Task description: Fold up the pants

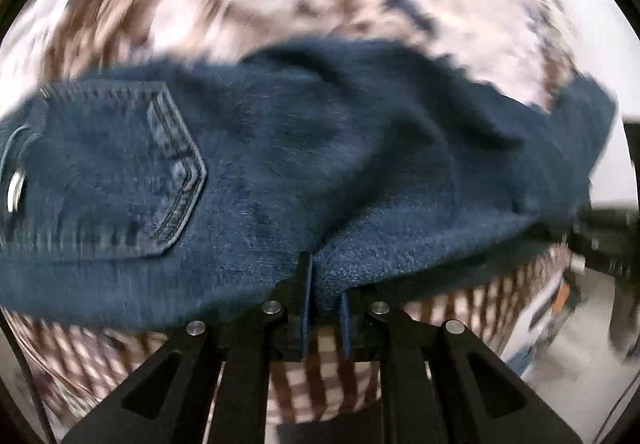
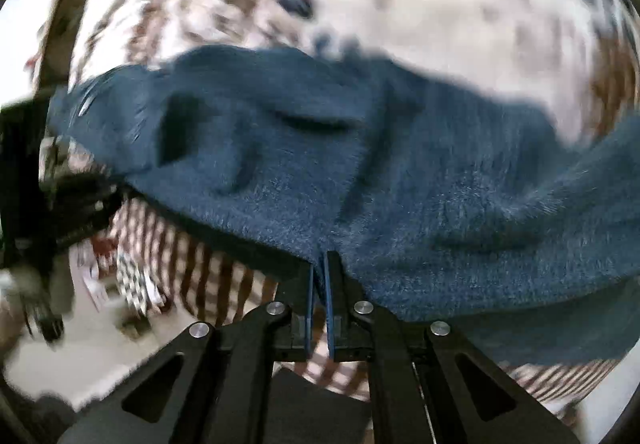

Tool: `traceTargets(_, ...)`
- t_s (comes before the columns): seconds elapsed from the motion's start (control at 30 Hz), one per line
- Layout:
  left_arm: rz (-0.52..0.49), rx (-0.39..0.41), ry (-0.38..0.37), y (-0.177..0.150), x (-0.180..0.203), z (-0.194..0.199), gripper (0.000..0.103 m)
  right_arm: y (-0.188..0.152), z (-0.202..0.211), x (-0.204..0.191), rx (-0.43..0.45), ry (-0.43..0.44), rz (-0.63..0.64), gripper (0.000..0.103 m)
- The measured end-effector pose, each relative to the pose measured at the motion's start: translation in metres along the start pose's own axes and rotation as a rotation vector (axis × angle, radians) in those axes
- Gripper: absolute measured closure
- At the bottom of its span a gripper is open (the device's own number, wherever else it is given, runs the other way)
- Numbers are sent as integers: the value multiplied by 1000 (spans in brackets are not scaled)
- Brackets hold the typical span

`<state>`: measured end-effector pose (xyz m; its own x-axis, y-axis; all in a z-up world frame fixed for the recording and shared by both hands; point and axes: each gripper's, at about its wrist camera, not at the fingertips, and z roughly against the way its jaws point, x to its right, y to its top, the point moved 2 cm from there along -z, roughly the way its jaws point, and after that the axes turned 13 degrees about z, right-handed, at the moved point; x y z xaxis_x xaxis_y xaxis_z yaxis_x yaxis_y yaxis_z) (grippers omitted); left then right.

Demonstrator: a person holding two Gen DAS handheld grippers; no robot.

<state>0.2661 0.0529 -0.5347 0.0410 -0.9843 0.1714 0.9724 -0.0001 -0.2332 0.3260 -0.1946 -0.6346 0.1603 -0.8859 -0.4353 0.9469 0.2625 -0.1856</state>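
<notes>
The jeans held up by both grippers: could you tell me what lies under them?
Under the jeans shows a brown-and-white patterned cloth, blurred. Left gripper and right gripper pinch the denim edge. Whatever the denim covers stays hidden.

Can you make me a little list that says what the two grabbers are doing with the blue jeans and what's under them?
garment: dark blue jeans, back pocket showing in the left wrist view
left gripper: shut on the edge of the jeans
right gripper: shut on the edge of the jeans
jeans position: lifted at the gripped edge, draping away from both grippers
surface below: brown-and-white patterned cloth
picture sharpness: blurred, fine detail unclear
</notes>
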Motion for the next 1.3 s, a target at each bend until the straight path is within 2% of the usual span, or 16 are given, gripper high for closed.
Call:
traceTargets(0.07,37,16,-2,0,-7,-6,93,-1,-18,2,2,-25,-47,97)
traceTargets(0.23,80,67,-27,-4,-18,14,90,-2,-33,10,29,27,-195,93)
traceTargets(0.3,84,96,-24,-9,-17,29,89,-9,-23,9,76,72,-243,89)
traceTargets(0.43,94,214,-9,-31,-10,60,88,-35,5,0,153,120,-265,87)
traceTargets(0.57,103,264,26,-45,-6,62,85,-42,29,6,157,109,-254,87)
traceTargets(0.63,109,271,56,-51,5,49,75,-48,27,5,154,98,-245,87)
traceTargets(0.67,124,265,61,-55,-2,42,58,-39,26,12,148,85,-230,86)
traceTargets(0.7,127,255,62,-52,5,30,28,-35,20,14,135,62,-208,67)
traceTargets(0.73,123,247,81,-52,4,19,17,-28,14,15,113,37,-181,41)
traceTargets(0.77,119,245,113,-51,7,7,13,-16,4,15,97,23,-158,0)
traceTargets(0.87,131,247,130,-51,3,-1,13,-4,-22,5,70,-46,-54,2)
traceTargets(0.93,167,289,97,-57,-3,14,13,-6,-27,3,71,7,-66,2)
traceTargets(1.03,243,347,47,-69,-15,43,13,-23,-8,12,151,64,-143,2)
traceTargets(1.17,524,373,-64,-71,-56,53,13,-79,40,83,383,-21,-454,2)
traceTargets(1.23,657,360,-105,-66,-73,41,13,-112,48,141,471,-17,-678,2)
traceTargets(1.3,756,328,-145,-56,-84,17,13,-137,43,201,534,24,-887,11)
